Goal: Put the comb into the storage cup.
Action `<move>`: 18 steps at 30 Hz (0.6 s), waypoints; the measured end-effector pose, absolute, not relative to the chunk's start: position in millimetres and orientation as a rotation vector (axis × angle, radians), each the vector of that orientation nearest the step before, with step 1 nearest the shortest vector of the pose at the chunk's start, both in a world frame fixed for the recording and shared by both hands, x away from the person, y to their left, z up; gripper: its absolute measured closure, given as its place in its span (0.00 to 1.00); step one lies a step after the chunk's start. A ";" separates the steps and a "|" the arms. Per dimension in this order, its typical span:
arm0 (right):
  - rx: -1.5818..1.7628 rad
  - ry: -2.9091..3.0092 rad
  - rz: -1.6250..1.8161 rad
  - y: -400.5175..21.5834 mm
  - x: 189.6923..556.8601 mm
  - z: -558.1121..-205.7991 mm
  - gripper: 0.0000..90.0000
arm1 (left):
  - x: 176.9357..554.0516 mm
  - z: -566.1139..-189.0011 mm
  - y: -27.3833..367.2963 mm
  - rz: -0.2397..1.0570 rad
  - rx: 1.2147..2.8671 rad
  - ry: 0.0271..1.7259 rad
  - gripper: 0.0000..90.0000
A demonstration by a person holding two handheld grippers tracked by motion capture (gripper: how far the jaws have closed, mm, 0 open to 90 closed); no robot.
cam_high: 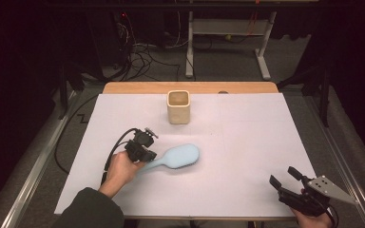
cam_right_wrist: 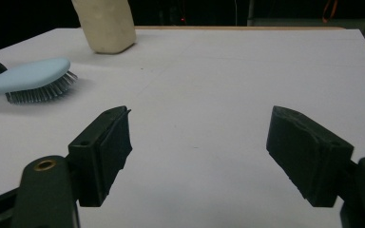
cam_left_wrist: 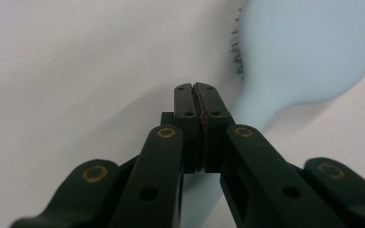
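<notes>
- My left claw (cam_high: 145,153) is clamped tight at the handle end of the light blue hairbrush (cam_high: 180,157). In the left gripper view the pads meet right over the handle, so I can't tell if it's really pinched.
- The brush lies mid-surface, bristles down, head pointing right.
- My right claw (cam_high: 285,179) sits at the near right corner of the white surface (cam_high: 247,142), jaws wide, nothing between them.
- The beige cup (cam_high: 178,107) stands upright near the far edge, well apart from the brush.
</notes>
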State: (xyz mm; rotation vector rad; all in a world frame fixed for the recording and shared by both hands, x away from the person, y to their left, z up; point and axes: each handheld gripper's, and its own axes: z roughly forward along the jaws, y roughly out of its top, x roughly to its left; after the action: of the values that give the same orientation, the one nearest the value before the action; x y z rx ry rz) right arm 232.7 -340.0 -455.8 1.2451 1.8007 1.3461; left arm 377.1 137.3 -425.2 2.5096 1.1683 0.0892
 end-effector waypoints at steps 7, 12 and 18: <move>1.248 1.803 1.343 -339.8 232.5 -455.7 0.26 | 370.4 -426.3 137.5 0.081 2.514 1.145 0.98; 1.246 1.803 1.343 -339.8 232.6 -455.7 0.26 | 367.0 -426.2 136.9 0.077 2.510 1.133 0.98; 1.243 1.798 1.347 -339.5 232.0 -455.5 0.26 | 363.4 -426.8 137.4 0.069 2.503 1.130 0.98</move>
State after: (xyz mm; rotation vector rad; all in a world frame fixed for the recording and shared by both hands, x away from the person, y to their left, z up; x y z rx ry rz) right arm 232.0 -339.5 -455.5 1.2433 1.7978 1.3466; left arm 363.4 137.4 -426.8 2.5025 1.1296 0.0694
